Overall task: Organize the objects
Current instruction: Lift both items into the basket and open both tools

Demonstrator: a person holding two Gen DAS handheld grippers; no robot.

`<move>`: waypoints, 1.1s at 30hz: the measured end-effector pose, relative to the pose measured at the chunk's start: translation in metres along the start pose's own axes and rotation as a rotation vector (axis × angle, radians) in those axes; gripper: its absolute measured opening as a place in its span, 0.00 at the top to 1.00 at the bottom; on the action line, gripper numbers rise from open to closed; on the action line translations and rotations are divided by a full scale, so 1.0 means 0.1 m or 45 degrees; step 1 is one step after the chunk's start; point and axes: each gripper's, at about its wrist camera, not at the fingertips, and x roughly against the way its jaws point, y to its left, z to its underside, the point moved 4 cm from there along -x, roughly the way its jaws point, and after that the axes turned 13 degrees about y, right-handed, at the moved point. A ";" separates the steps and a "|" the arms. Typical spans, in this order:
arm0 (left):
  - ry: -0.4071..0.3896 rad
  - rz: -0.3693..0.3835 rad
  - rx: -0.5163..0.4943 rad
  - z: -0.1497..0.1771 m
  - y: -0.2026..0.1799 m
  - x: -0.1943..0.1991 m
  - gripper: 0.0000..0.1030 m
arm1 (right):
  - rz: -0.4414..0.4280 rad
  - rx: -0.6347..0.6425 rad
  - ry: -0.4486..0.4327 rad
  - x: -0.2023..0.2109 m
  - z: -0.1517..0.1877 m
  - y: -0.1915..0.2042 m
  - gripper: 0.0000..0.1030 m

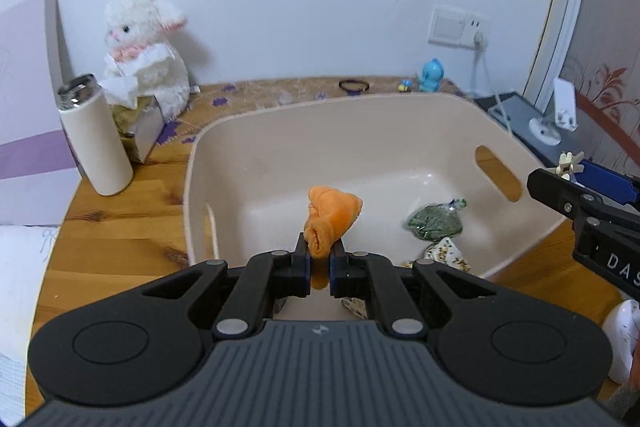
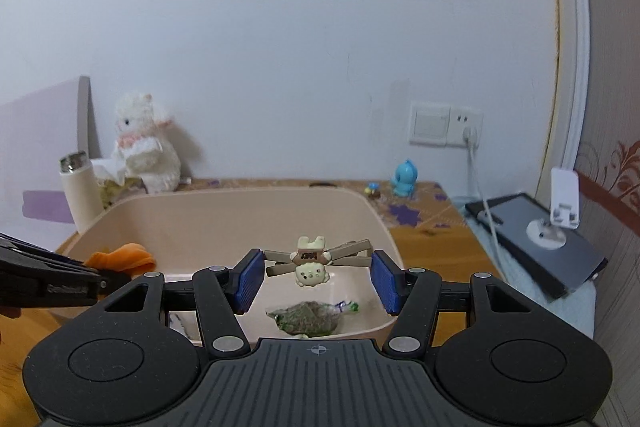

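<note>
The left tool (image 1: 319, 269) is pinching an orange cloth (image 1: 330, 217), holding it level over the near rim of a beige bin (image 1: 280, 147) on the wooden worktop (image 1: 132, 211). The right tool (image 2: 316, 281) is reaching over the bin with fingers spread wide; a small bear-shaped clip (image 2: 314, 261) is sitting between them, and whether they are touching it is unclear. "DAS" is reading on the right tool's side. In the bin are lying a green packet (image 1: 434, 223) and a patterned piece (image 1: 444, 253). Beyond, a white bottle (image 1: 96, 139), plush rabbit (image 1: 146, 55) and blue figurine (image 1: 430, 75) are standing.
</note>
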 end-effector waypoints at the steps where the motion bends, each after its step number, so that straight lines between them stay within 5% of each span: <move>1: 0.020 -0.009 -0.003 -0.02 -0.02 -0.07 0.91 | 0.006 0.002 0.016 -0.06 0.01 0.00 0.47; 12: 0.136 -0.101 -0.034 -0.02 -0.08 -0.52 0.90 | 0.059 0.092 0.126 -0.34 0.09 0.08 0.46; 15: 0.120 -0.105 -0.031 0.00 -0.07 -0.47 0.85 | 0.041 0.094 0.109 -0.27 0.07 0.10 0.39; 17: 0.109 -0.101 -0.024 0.01 -0.07 -0.40 0.62 | 0.044 0.098 0.087 -0.19 0.07 0.10 0.38; 20: 0.070 -0.110 -0.026 0.01 -0.05 -0.26 0.48 | 0.052 0.111 0.069 -0.07 0.07 0.11 0.27; 28: -0.008 -0.104 0.009 0.11 -0.04 0.14 0.24 | 0.060 0.143 0.022 0.29 0.11 0.08 0.13; 33: 0.000 -0.076 -0.001 0.26 -0.06 0.31 0.21 | 0.047 0.147 0.027 0.43 0.23 0.05 0.10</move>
